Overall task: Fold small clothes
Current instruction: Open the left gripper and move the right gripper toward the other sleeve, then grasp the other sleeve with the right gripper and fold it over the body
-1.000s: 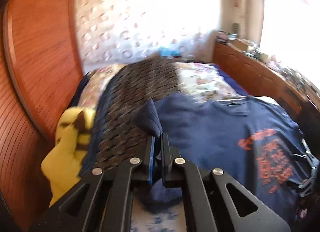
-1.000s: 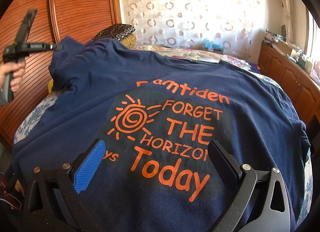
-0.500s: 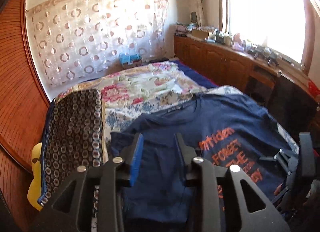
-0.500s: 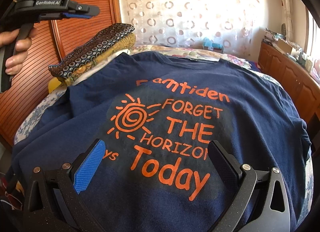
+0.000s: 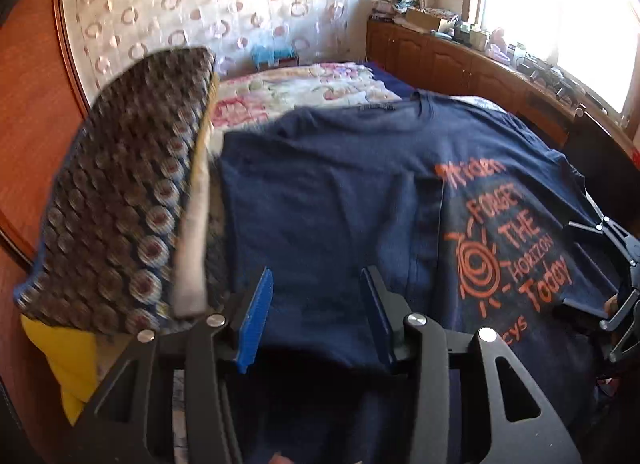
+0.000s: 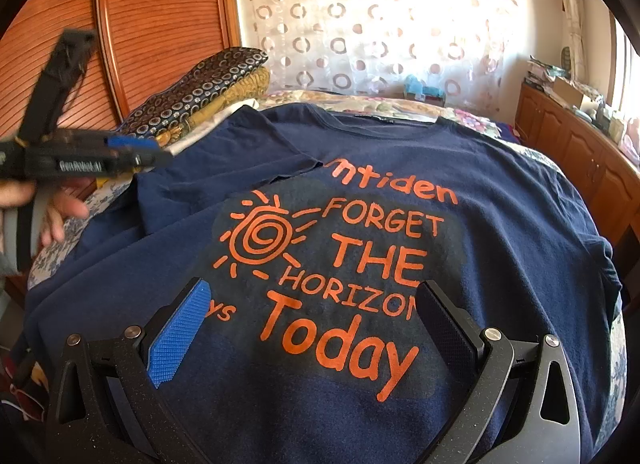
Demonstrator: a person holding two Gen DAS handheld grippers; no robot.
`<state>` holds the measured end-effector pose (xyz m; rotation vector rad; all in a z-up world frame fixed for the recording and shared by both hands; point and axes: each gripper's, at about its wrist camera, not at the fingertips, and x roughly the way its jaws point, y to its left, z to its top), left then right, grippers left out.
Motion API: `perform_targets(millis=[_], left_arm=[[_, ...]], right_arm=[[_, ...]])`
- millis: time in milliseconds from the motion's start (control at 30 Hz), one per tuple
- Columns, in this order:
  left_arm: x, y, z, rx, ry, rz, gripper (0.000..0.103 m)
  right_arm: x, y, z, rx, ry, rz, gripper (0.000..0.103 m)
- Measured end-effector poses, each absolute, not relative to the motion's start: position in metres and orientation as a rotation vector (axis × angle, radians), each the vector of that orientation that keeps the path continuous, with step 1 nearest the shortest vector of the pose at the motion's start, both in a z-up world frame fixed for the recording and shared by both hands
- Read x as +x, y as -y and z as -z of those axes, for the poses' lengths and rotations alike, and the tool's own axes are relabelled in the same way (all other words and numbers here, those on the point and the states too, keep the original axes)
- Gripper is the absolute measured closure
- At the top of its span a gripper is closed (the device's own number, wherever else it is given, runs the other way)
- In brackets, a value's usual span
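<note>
A navy T-shirt with orange print lies face up on the bed. Its left sleeve is folded inward over the chest and covers the start of the top line of print. My left gripper hovers above the folded part, its jaws opening with nothing between them. In the right wrist view the left gripper shows from the side, held by a hand above the shirt's left edge. My right gripper stands wide open over the lower print, holding nothing.
A stack of folded patterned cloth lies at the shirt's left shoulder, with something yellow under it. A ribbed wooden panel rises at the left. Low wooden cabinets with clutter line the right wall. The floral bedspread shows beyond the collar.
The left gripper let go of the sleeve it held pinched; the sleeve now lies folded over the chest. That gripper came down toward the shirt with its jaws parting. The right gripper stayed still.
</note>
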<state>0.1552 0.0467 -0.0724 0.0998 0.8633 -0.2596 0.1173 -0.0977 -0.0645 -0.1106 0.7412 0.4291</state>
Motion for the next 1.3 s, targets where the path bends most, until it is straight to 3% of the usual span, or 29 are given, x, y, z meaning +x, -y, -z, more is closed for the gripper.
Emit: perform_targets(millis=[700,933,1300], left_arm=[[0.152,-0.039,0.103,0.079,-0.866,0.256,0.052],[0.150,-0.039,0.102,0.082,-0.869,0.253,0.051],[0.153,-0.038,0.101,0.082,-0.873,0.254,0.051]], right_arm=[[0.122,0.107,0.064,-0.081,-0.760,-0.415,0.000],[0.128,0.173,0.038,-0.040,-0.726,-0.292,0.000],[0.168,0.298,0.023,-0.064,-0.760,-0.075,0.023]])
